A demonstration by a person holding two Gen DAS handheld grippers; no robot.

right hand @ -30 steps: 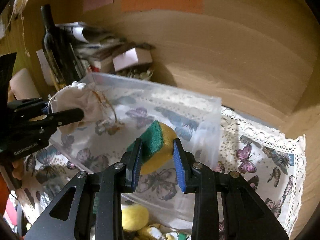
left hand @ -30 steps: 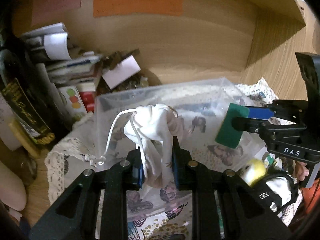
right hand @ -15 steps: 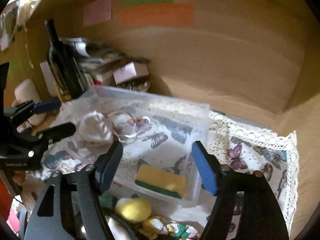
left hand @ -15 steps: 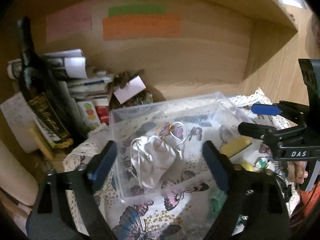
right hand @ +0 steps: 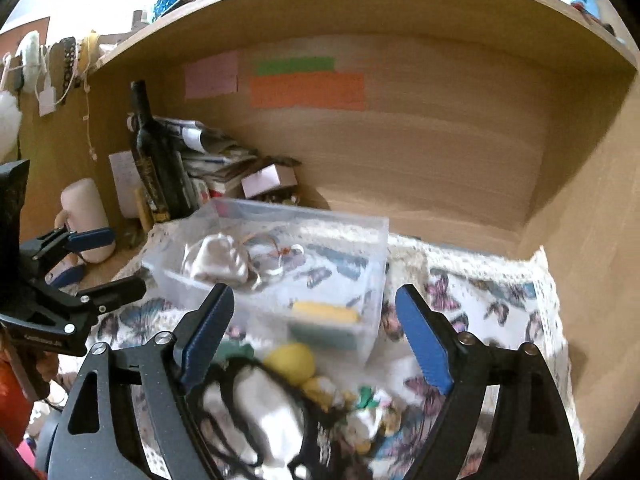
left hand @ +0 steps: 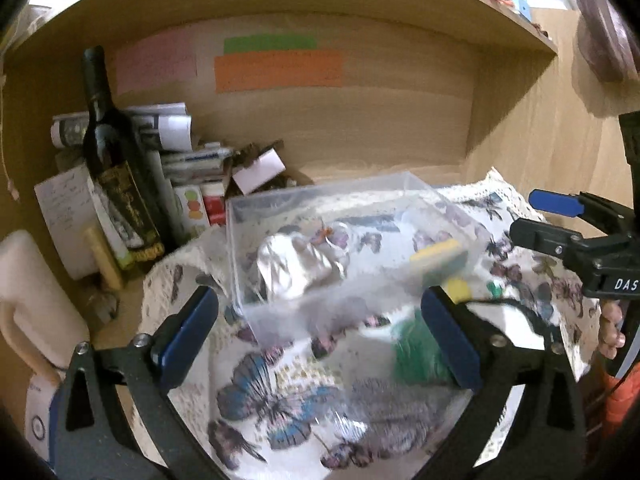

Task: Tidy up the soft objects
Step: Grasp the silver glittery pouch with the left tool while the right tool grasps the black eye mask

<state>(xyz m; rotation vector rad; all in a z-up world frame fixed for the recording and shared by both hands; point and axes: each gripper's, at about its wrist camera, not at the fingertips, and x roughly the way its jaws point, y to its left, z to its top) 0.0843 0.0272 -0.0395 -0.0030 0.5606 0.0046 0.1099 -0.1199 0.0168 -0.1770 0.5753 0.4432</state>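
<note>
A clear plastic bin [left hand: 240, 248] [right hand: 376, 240] stands on a butterfly-print cloth [left hand: 276, 400] [right hand: 500, 300]. Inside lie a white drawstring pouch [left hand: 292, 268] [right hand: 216, 260] and a yellow-and-green sponge [left hand: 440, 252] [right hand: 324, 320]. My left gripper [left hand: 320, 340] is open and empty, held back in front of the bin. My right gripper [right hand: 316, 332] is open and empty, above a pile in front of the bin: a yellow soft ball [right hand: 290, 362], a white item with black cord [right hand: 256, 412] and a small yellow-green toy [right hand: 360, 408]. A green item [left hand: 416, 356] lies near my left gripper's right finger.
A dark wine bottle [left hand: 116, 184] [right hand: 154, 160], stacked papers and boxes [left hand: 180, 160] and a white jug [left hand: 28, 300] crowd the shelf's left side. The wooden back wall carries coloured notes [left hand: 280, 68]. The shelf's right wall [right hand: 592, 220] is close.
Both grippers opened a second ago, dropping the pouch and the sponge into the bin, and have since pulled back and up away from it.
</note>
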